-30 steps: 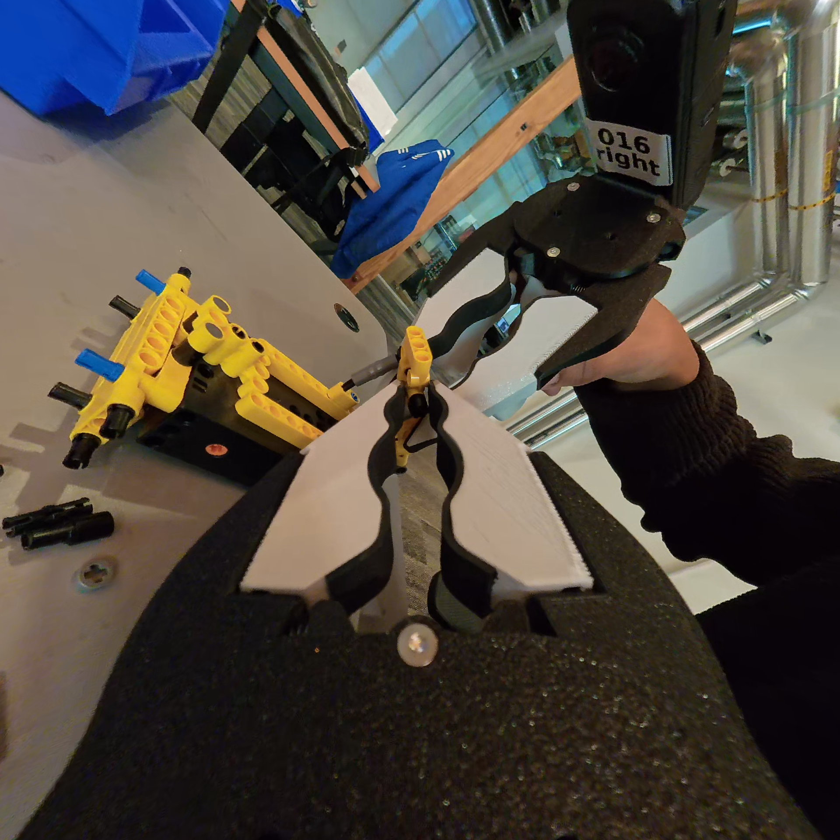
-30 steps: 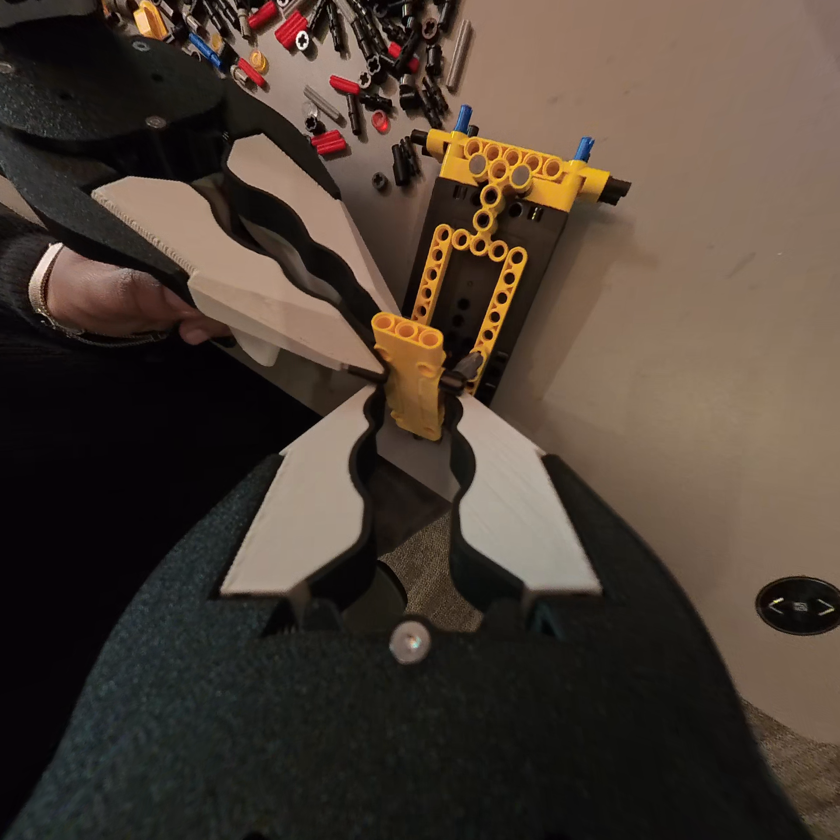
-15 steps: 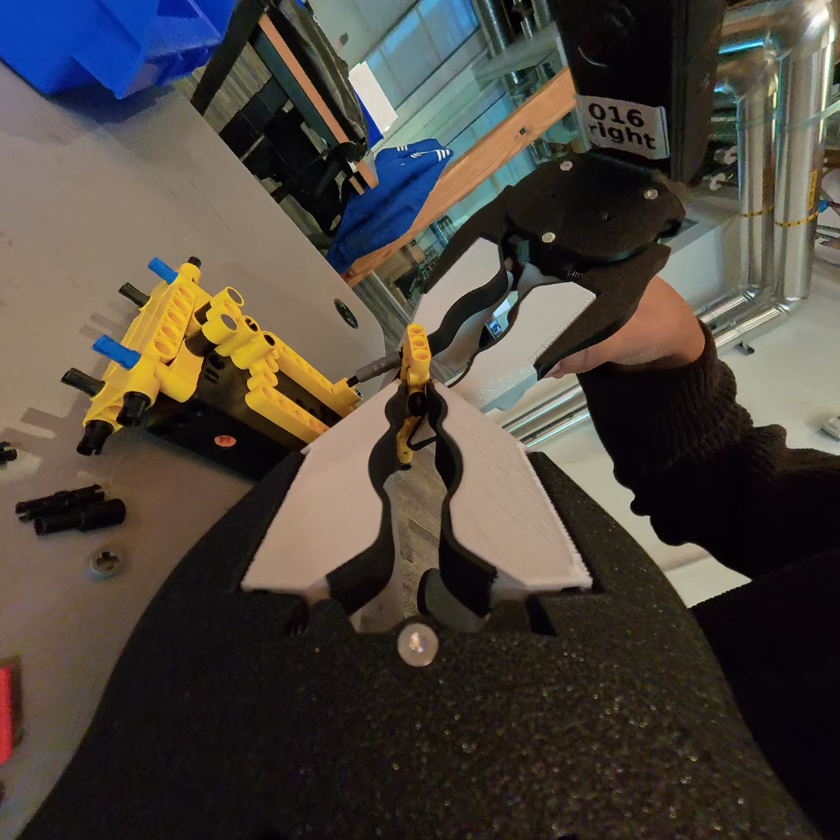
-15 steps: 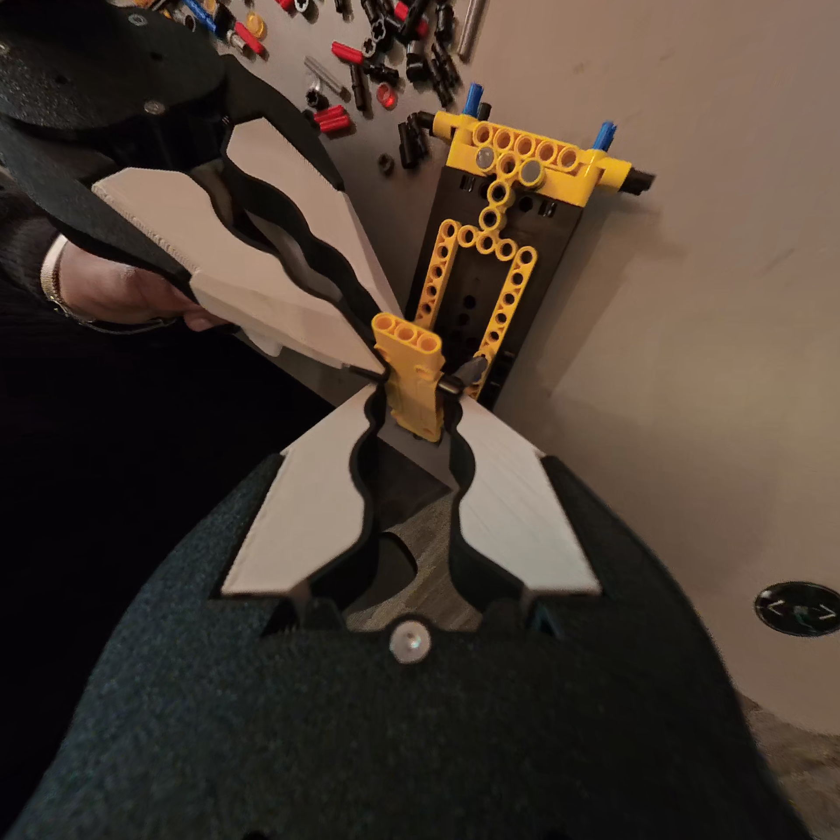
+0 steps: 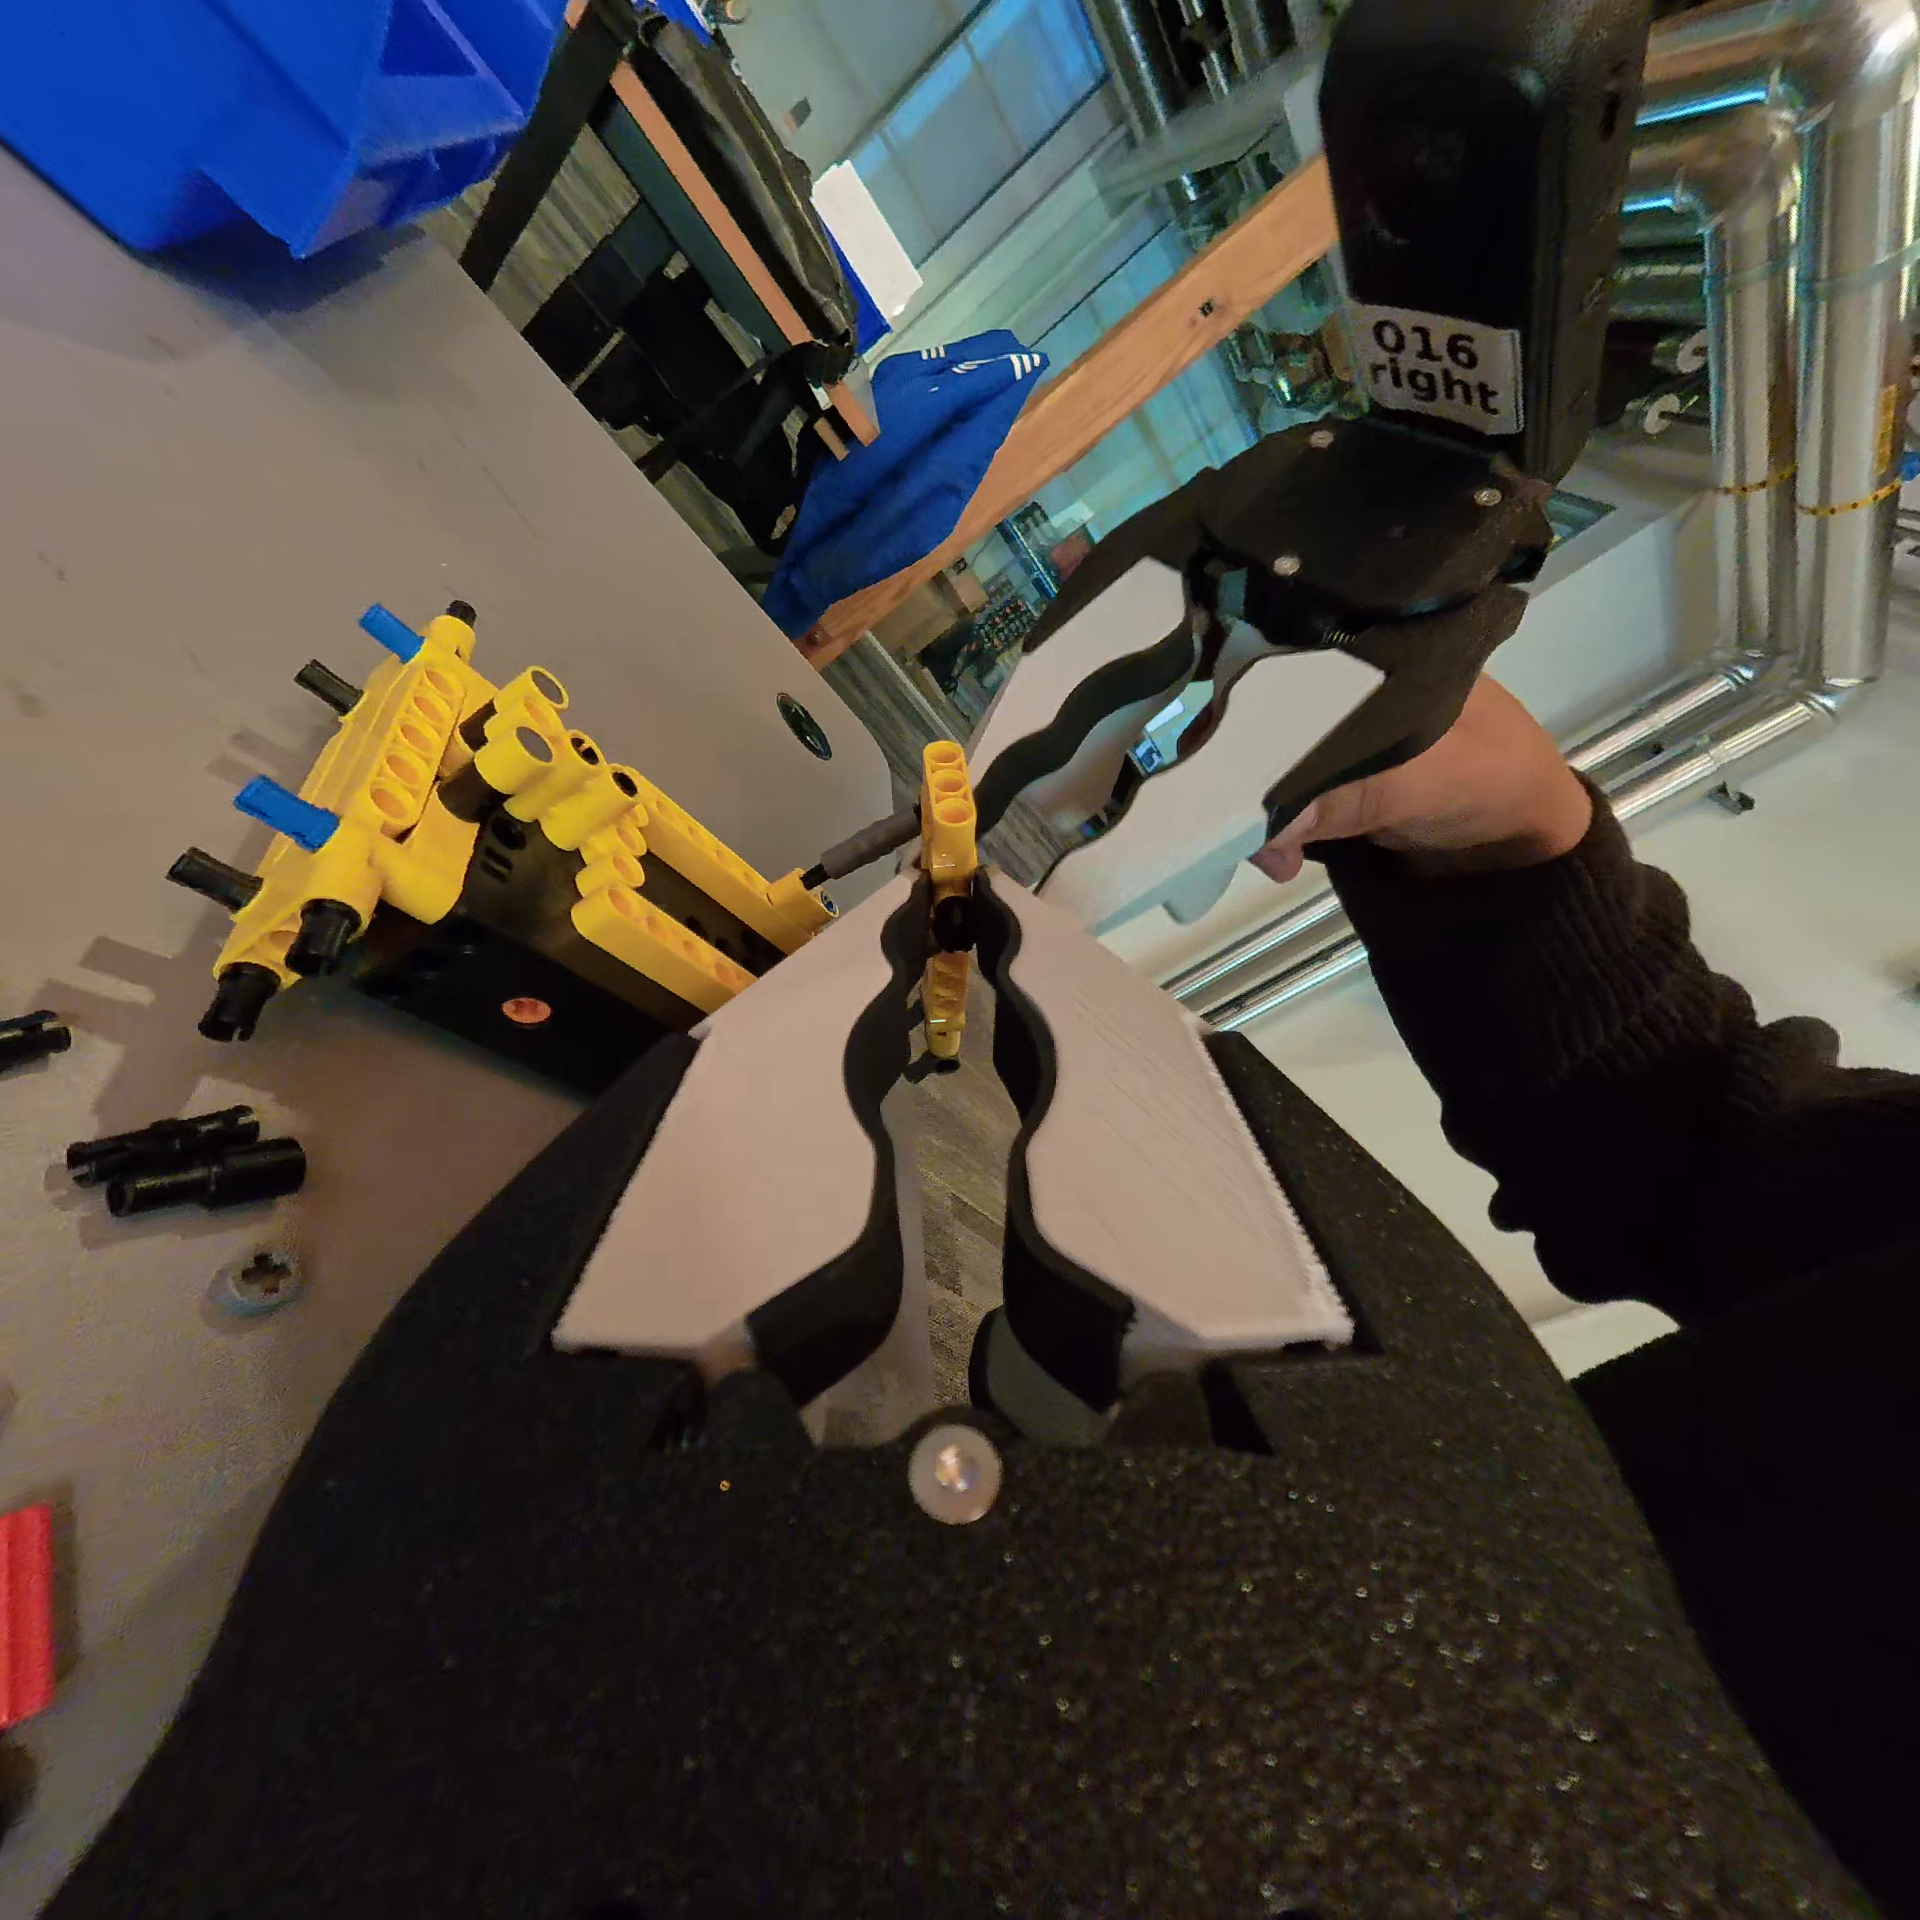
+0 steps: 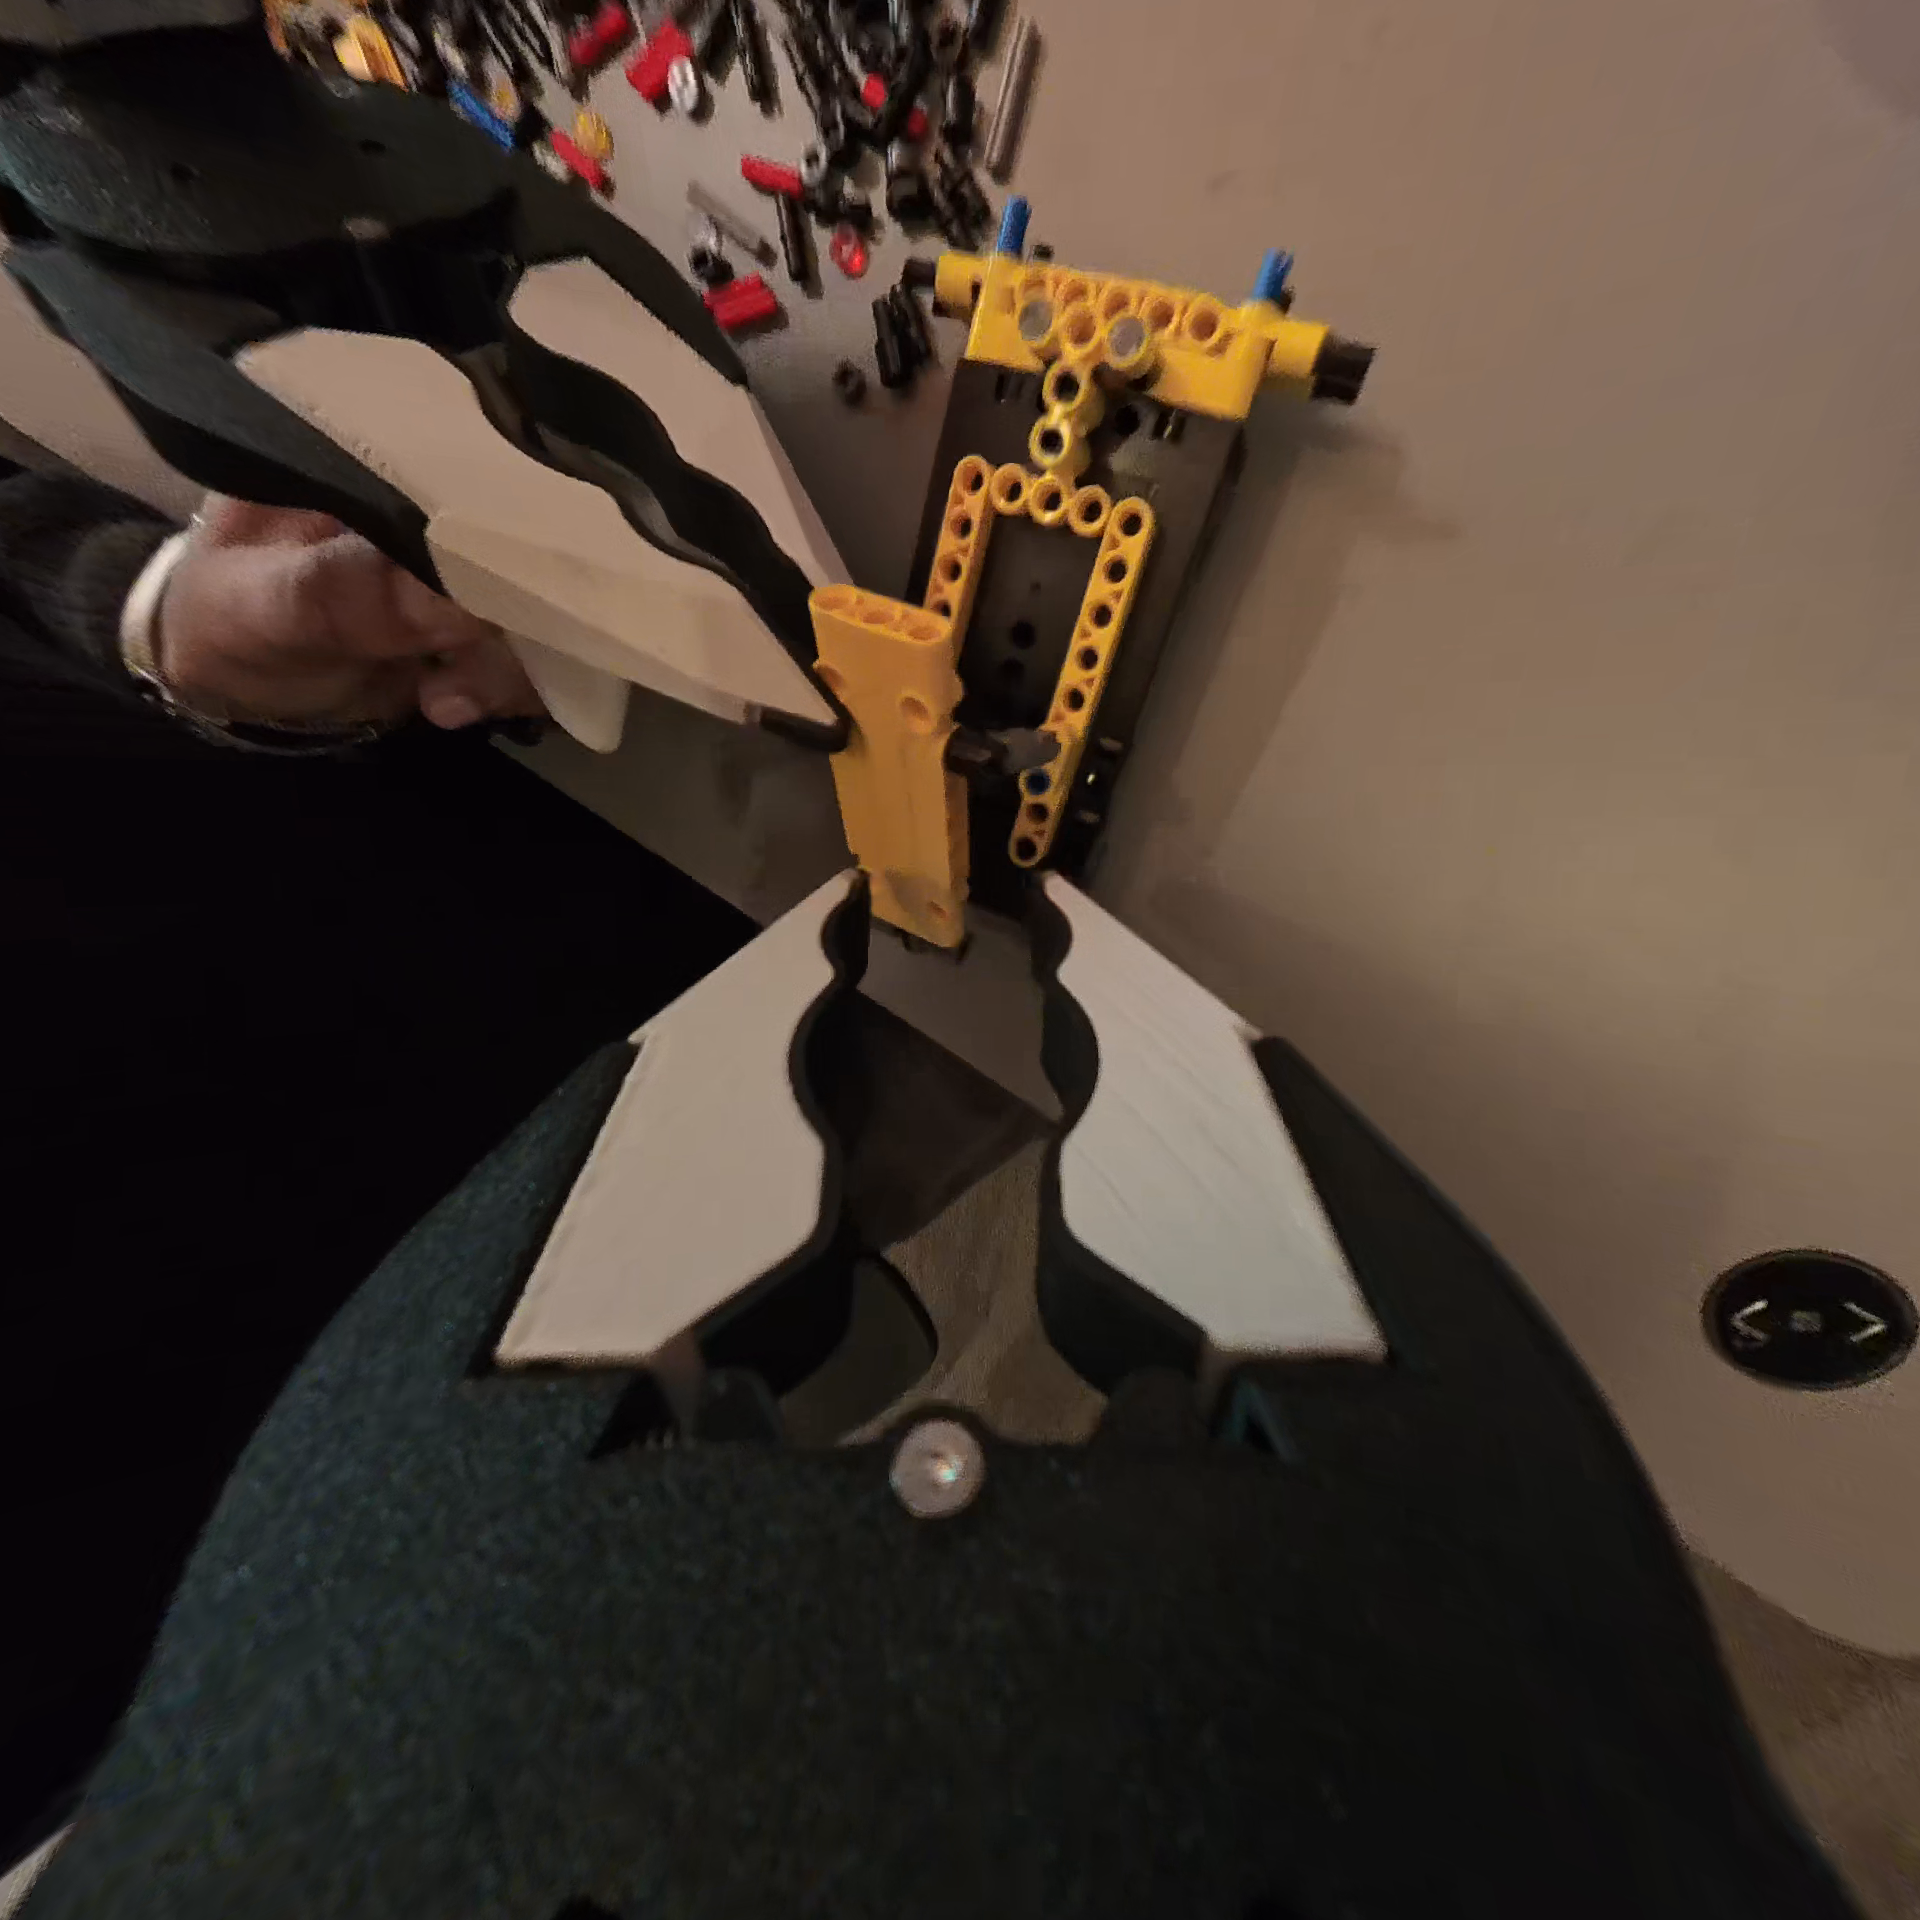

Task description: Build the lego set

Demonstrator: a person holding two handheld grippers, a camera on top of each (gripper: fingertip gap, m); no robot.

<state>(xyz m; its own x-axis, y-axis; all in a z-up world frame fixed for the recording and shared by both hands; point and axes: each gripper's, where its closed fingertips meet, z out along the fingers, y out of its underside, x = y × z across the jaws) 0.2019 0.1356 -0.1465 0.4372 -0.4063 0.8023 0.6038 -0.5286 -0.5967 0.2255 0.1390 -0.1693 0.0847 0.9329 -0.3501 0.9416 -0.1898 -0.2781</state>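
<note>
Blue bin (image 5: 260, 114) on grey table (image 5: 208, 468); blue cloth (image 5: 914, 457), steel pipes (image 5: 1787, 416) behind.

The left gripper (image 5: 948, 894) has a rough, grainy black body, and its fingers (image 5: 748, 1122) are matt white with fine ridges (like printed plastic) and black rubbery pads. The yellow beam (image 6: 902, 758) is smooth, slightly glossy plastic, as is the yellow model (image 5: 457, 821). The table (image 5: 208, 499) is matt grey. The pipes (image 5: 1787, 436) are shiny metal. The sleeve (image 5: 1579, 1039) is dark knitted cloth.
</note>
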